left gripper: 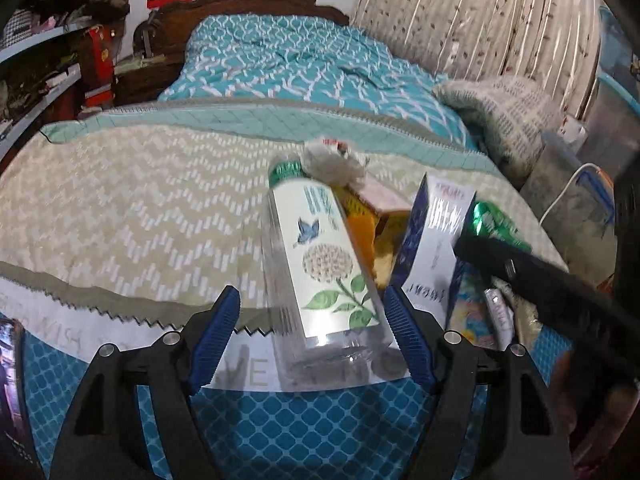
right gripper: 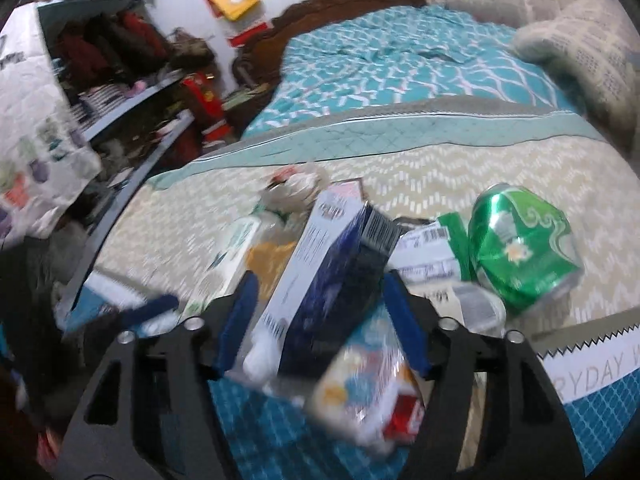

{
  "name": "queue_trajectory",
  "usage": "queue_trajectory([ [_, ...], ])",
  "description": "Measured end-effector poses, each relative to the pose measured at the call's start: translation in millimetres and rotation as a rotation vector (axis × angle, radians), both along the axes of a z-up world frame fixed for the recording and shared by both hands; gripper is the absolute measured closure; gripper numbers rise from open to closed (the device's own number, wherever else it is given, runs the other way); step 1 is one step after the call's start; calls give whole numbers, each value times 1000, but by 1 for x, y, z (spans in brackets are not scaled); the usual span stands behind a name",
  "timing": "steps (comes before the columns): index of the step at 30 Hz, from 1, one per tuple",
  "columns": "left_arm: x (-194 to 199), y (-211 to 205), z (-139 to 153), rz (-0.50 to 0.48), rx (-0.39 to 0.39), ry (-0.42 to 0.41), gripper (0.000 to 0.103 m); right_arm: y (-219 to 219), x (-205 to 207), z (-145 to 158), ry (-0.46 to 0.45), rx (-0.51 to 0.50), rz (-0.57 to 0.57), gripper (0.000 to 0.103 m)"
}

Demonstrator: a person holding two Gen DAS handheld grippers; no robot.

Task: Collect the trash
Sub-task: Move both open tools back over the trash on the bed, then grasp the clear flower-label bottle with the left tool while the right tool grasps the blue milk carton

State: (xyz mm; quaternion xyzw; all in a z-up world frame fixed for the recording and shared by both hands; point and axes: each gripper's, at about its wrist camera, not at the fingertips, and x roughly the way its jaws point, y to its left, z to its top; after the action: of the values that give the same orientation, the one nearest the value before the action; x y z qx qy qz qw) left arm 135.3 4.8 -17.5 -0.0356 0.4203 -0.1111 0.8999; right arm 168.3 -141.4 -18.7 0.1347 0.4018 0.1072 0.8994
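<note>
A clear plastic bottle (left gripper: pixel 324 264) with a green cap and a white label showing a blue butterfly and a flower lies on its side on the bed's beige zigzag quilt. A crumpled grey-white wrapper (left gripper: pixel 334 162) rests by its cap. Beside it a dark blue and white carton (right gripper: pixel 324 280) leans tilted, and a dented green drink can (right gripper: pixel 520 254) lies near the carton.

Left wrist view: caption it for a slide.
Open left tongs straddle a clear labelled bottle amid trash on the bed.
</note>
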Motion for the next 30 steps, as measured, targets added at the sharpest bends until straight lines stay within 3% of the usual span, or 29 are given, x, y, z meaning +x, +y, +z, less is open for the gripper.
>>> queue_trajectory([
  [3, 1, -2, -10, 2, -31, 18, 32, 9, 12, -5, 19, -36, -23, 20],
  [6, 3, -2, -13, -3, -46, 14, 36, 16, 19, -14, 47, -59, -35, 19],
  [8, 1, -3, -13, -19, -68, 14, 44, 21, 20, -22, 70, -72, -22, 24],
  [9, 1, -4, -13, -20, -64, 10, 44, 22, 19, -26, 73, -80, -16, 34],
  [13, -2, 4, -14, -33, -84, 5, 45, 19, 9, -25, 56, -35, 3, 36],
  [18, -9, 18, -13, -24, -109, 16, 46, 16, -24, -2, -40, -7, 22, 38],
  [22, -21, 26, -7, -26, -104, 6, 46, 18, -53, 12, -70, 41, 103, 40],
  [27, -46, 41, -3, -23, -108, -1, 46, 23, -87, 14, -79, 90, 206, 42],
  [30, -57, 47, -8, -23, -113, 22, 46, 22, -103, -3, -35, 99, 240, 42],
])
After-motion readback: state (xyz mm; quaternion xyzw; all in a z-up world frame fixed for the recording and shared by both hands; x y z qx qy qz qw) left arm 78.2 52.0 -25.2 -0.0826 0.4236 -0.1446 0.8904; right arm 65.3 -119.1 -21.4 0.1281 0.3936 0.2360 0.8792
